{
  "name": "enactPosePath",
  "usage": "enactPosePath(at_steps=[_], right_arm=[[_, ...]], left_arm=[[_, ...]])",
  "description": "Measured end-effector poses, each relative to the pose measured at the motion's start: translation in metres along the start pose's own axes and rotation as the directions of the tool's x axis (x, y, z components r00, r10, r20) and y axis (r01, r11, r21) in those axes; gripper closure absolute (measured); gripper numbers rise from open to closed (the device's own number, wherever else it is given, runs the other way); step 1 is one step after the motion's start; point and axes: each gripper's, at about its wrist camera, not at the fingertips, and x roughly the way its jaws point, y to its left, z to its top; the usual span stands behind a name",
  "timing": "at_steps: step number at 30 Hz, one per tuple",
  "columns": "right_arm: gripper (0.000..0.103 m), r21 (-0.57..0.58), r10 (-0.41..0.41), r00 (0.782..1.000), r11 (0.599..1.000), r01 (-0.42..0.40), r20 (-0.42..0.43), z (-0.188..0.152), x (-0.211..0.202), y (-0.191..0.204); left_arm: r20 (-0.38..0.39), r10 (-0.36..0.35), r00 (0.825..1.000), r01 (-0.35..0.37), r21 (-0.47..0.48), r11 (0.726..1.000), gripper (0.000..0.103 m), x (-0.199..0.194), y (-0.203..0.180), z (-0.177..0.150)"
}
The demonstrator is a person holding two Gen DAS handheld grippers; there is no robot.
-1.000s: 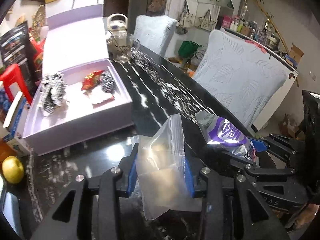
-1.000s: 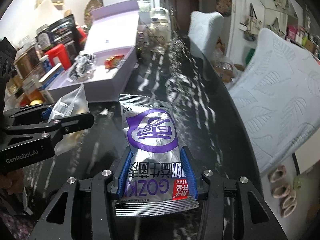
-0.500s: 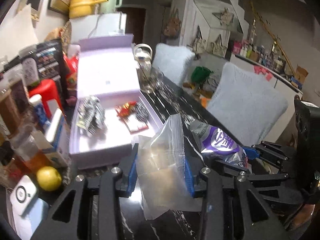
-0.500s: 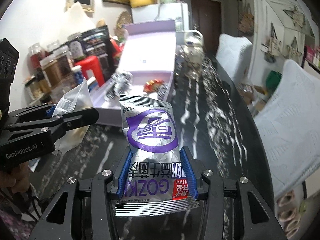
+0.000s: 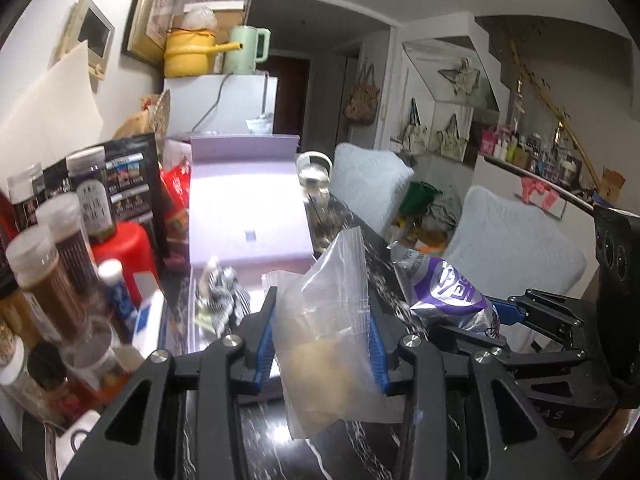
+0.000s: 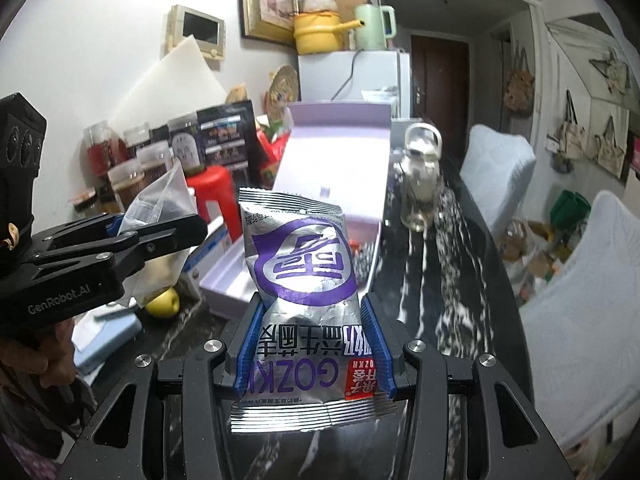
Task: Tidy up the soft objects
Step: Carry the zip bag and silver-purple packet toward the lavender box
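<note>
My left gripper (image 5: 322,344) is shut on a clear zip bag (image 5: 332,344) with something pale inside, held above the black marble table (image 5: 352,456). My right gripper (image 6: 312,344) is shut on a silver and purple snack pouch (image 6: 304,292); the pouch also shows at the right of the left wrist view (image 5: 448,296). The left gripper with its bag shows at the left of the right wrist view (image 6: 160,236). Ahead stands an open lilac box (image 6: 224,280) with its lid up; a black-and-white wrapped item (image 5: 220,292) lies inside it.
Jars and bottles (image 5: 52,264), a red stool (image 5: 128,248) and a yellow apple (image 6: 164,302) crowd the left side. A glass teapot (image 6: 420,184) stands on the table behind the box. Cushioned chairs (image 6: 576,320) line the right edge.
Both grippers have lifted and tilted upward, each keeping its bag. The box now sits lower and closer in both views, with more of the wall and shelf showing.
</note>
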Motion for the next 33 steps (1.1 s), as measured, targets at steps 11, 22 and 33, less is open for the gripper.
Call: enactPosePath(at_steps=[11, 22, 33], right_arm=[[0.056, -0.037, -0.004, 0.999, 0.999, 0.006, 0.043, 0.048, 0.029, -0.011], [0.056, -0.032, 0.012, 1.000, 0.999, -0.012, -0.017, 0.071, 0.099, -0.027], [0.056, -0.002, 0.044, 0.995, 0.999, -0.045, -0.093, 0.075, 0.166, -0.042]], left_arm=[[0.042, 0.052, 0.998, -0.050, -0.046, 0.998, 0.065, 0.035, 0.029, 0.035], [-0.007, 0.095, 0.995, -0.095, -0.103, 0.990, 0.065, 0.099, 0.063, 0.047], [-0.107, 0.123, 0.987, -0.133, -0.087, 0.987, 0.065, 0.168, 0.076, 0.039]])
